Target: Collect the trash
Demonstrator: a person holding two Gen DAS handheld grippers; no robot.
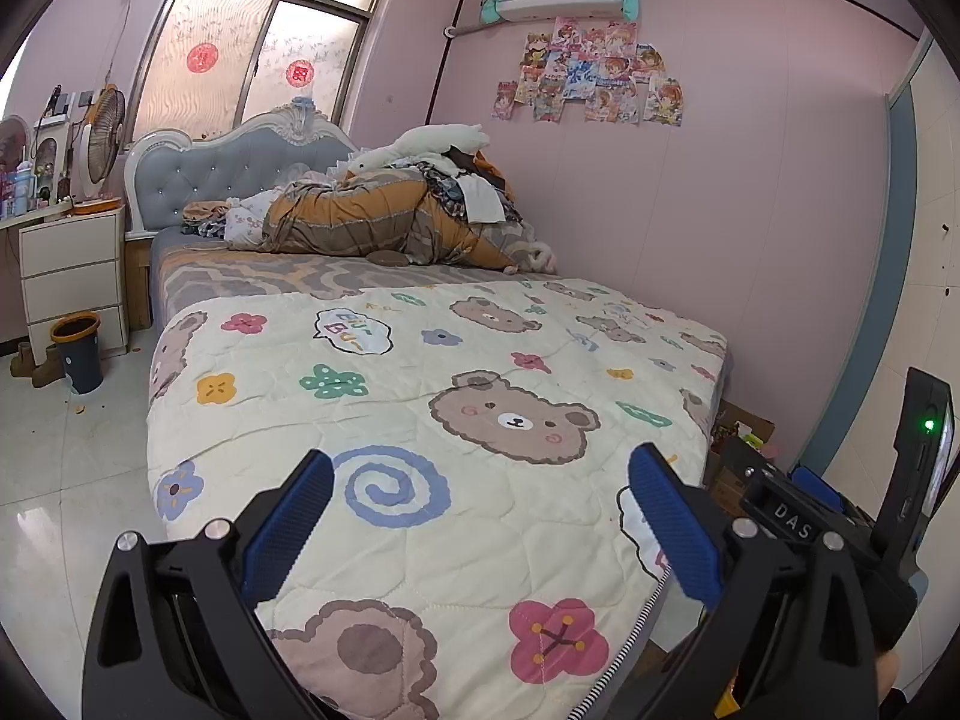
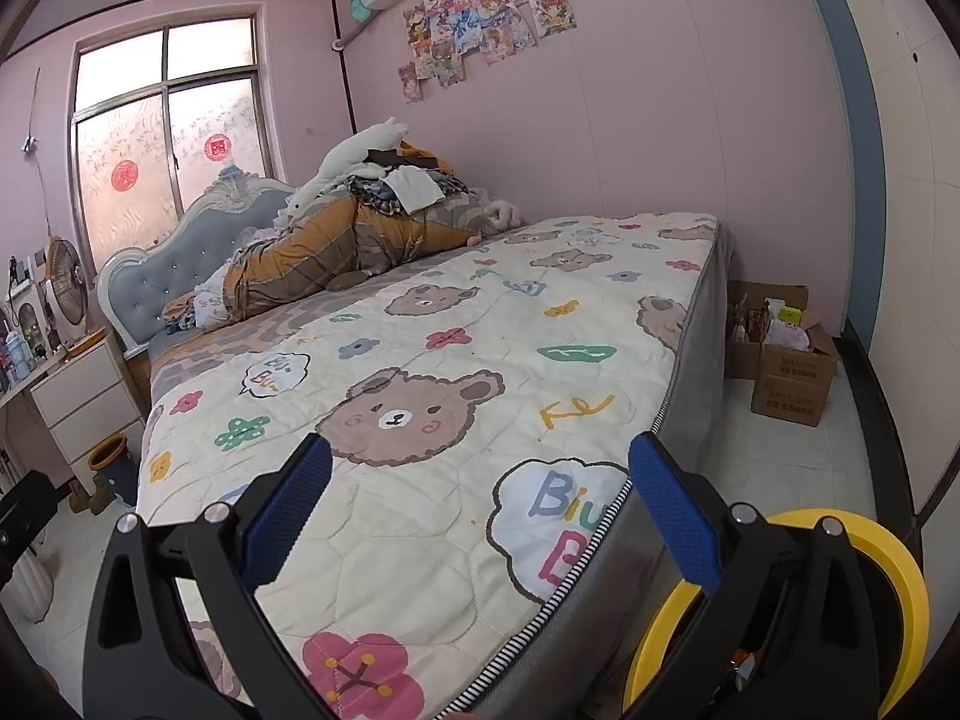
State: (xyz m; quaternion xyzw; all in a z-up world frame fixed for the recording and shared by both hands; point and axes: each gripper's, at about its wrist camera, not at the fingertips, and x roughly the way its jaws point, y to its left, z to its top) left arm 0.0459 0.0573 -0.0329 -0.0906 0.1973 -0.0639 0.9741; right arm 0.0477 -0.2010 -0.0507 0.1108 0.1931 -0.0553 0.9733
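A pink-walled bedroom, seen from the foot of a bed. Both grippers hover over the near end of the cream quilted bedspread printed with brown bears and coloured flowers (image 1: pixel 420 396).

The left gripper (image 1: pixel 480 516) has its blue-padded fingers (image 1: pixel 288 528) wide apart, holding nothing. The right gripper (image 2: pixel 480 510) likewise has its fingers (image 2: pixel 672 510) spread, with nothing between them.

In the left wrist view, at about nine o'clock, a dark blue waste bin with an orange rim (image 1: pixel 78 351) stands on the pale tiled floor (image 1: pixel 66 456) just beside a white three-drawer bedside cabinet (image 1: pixel 72 276). Its inside cannot be seen. Small orange scraps (image 1: pixel 80 409) lie on the floor near the bin's base. On the bed itself I cannot pick out any trash.

In the right wrist view, at about three o'clock, open brown cardboard boxes (image 2: pixel 786 372) sit on the floor against the wall past the foot of the bed; they hold a jumble of packets and pink and green items too small to name. At about five o'clock, close beside the right gripper, is a round yellow-rimmed container (image 2: pixel 894 576); a little orange and pale clutter shows inside, partly hidden by the gripper.

At twelve o'clock, a rumpled orange and grey duvet heaped with clothes (image 1: pixel 372 222) lies near the grey tufted headboard (image 1: pixel 240 162).
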